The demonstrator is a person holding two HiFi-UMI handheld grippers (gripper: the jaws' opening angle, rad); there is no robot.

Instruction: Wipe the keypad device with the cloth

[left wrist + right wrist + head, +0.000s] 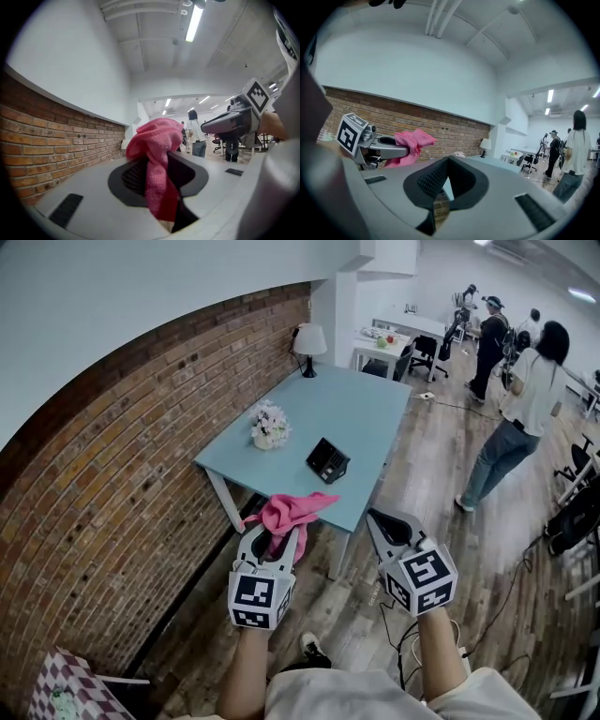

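The black keypad device [327, 460] sits tilted near the front edge of a light blue table [366, 409]. My left gripper [274, 532] is short of the table's front edge, shut on a pink cloth [286, 512] that bunches above the jaws and hangs down between them. In the left gripper view the cloth [158, 140] fills the gap of the left gripper [157, 176]. My right gripper [377, 521] is level beside it to the right, jaws together with nothing in them; in its own view the right gripper [446, 185] points towards the table, with the left gripper [401, 151] and cloth [412, 142] to its left.
A small pot of flowers [269, 426] and a table lamp [308, 341] stand on the table by the brick wall [112, 474]. A person [525, 418] stands on the wood floor to the right, others farther back by white desks [394, 338]. Cables lie on the floor.
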